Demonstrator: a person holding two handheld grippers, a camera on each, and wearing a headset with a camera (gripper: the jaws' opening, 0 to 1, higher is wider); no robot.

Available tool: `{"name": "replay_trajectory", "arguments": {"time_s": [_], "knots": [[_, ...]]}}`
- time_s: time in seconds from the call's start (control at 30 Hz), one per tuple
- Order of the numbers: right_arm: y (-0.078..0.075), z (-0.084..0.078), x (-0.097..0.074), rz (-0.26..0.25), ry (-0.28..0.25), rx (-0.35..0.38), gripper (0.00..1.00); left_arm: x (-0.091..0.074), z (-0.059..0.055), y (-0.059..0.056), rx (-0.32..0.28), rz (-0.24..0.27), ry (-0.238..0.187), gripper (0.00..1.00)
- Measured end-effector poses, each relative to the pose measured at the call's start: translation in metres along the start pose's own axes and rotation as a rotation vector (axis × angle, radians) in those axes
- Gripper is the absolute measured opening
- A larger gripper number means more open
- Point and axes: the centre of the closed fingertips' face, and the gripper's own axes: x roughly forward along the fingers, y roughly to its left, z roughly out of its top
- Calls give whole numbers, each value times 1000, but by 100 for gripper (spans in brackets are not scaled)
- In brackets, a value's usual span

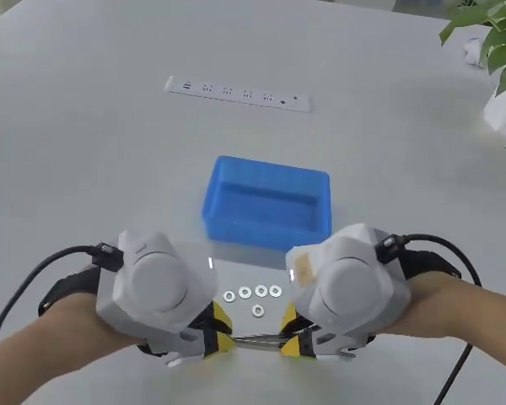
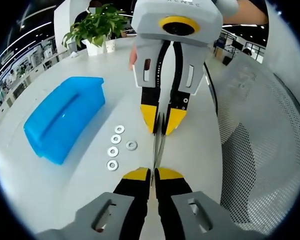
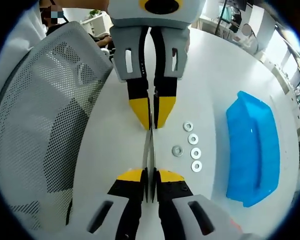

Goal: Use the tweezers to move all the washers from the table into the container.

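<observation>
**Head view: tweezers bridged between both tools, regrip to settle first**

Shows the left tool [image 1: 215, 333] and the right tool [image 1: 295, 334] tip to tip, each pressed together on one end of the tweezers [image 1: 255, 339], spanning the short gap between them low over the counter [image 1: 84, 152]. Cannot tell whether resting on it or lifted just clear.

Finds the washers [image 1: 261, 291] just beyond the tool tips: four in a row, plus a fifth washer [image 1: 257, 310] nearer the tweezers and apart from that row. Puts the container [image 1: 261, 229] past the washers, farther from both tools, looking empty inside. In the left gripper view, places the washers off the left flank of that tool's jaws; in the right gripper view, off the right flank.

Judged step: getting the tweezers into one working tool before any pick.

- Hold one tool clamped while loosening the other; never slacken both at once.
- Seat the working jaws across the flat arms near mid-length, to squeeze the points shut rather than twist them.
- Aim the points forward and down, away from the tool, toward the washers.
- Begin with the fifth washer, closest to the tips.
- Approach gently; thin washers probably slide on this smooth counter.
- Lift clear, cross the near wall, then release low inside.
</observation>
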Motion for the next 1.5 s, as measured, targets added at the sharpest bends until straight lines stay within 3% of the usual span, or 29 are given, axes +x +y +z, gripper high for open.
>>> {"name": "replay_trajectory", "arguments": {"time_s": [0.17, 0.27, 0.37, 0.57, 0.73, 0.87, 1.03, 1.13, 1.23, 1.5], "knots": [[-1, -1, 0, -28, 1, -30, 8, 1, 1, -2, -7, -6, -2, 6], [-2, -1, 0, -44, -18, -11, 8, 0, 3, 0, 41, 17, 5, 6], [-1, -2, -1, -64, -37, -29, 7, -2, 4, -3, 37, 6, 4, 6], [0, 5, -3, -113, -120, 7, 7, -12, 6, -3, 62, 11, 7, 6], [1, 11, -3, -139, -183, 35, 6, -21, 6, 0, 68, 29, -14, 7], [1, 10, -3, -149, -189, 29, 6, -23, 0, 5, 78, 38, 14, 9], [-3, 15, -8, -170, -234, 55, 6, -22, -3, 3, 82, 18, 28, 10], [-4, 18, -10, -174, -260, 68, 6, -20, -6, 6, 98, 32, 51, 9], [-5, 16, -9, -175, -258, 79, 6, -20, -8, 9, 80, 40, 53, 9], [-5, 14, -11, -171, -262, 98, 6, -16, -2, 9, 113, 38, 48, 9]]}}
